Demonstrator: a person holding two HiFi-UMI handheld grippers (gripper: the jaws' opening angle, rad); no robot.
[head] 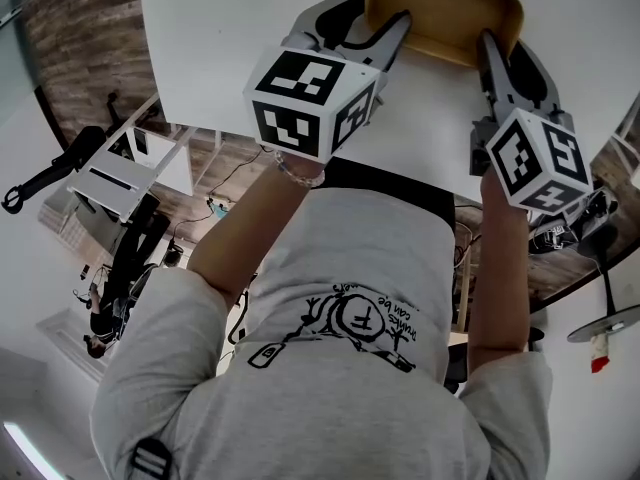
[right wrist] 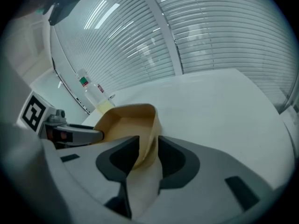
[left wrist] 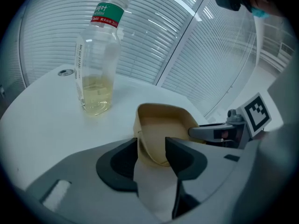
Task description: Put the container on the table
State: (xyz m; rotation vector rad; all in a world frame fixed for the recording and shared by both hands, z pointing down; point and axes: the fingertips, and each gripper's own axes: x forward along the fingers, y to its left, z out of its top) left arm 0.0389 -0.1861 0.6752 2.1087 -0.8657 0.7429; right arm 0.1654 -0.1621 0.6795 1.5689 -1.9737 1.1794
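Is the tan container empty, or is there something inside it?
Empty, as far as visible: the container has a bare tan inside in both gripper views.

- The container (head: 445, 8) is plain mustard-tan, inside and out.
- The table (head: 230, 38) is plain white.
- The left gripper (left wrist: 152, 150) and right gripper (right wrist: 148, 153) are pale grey with dark grey jaw pads.
- Each marker cube (head: 310, 103) is white with black square patterns.
- The bottle (left wrist: 97, 55), far left, is clear with pale yellow liquid and a green-and-red label.
- The shirt (head: 340, 368) is grey with black print.
- The floor (head: 80, 38) is brown wood-grain planks.
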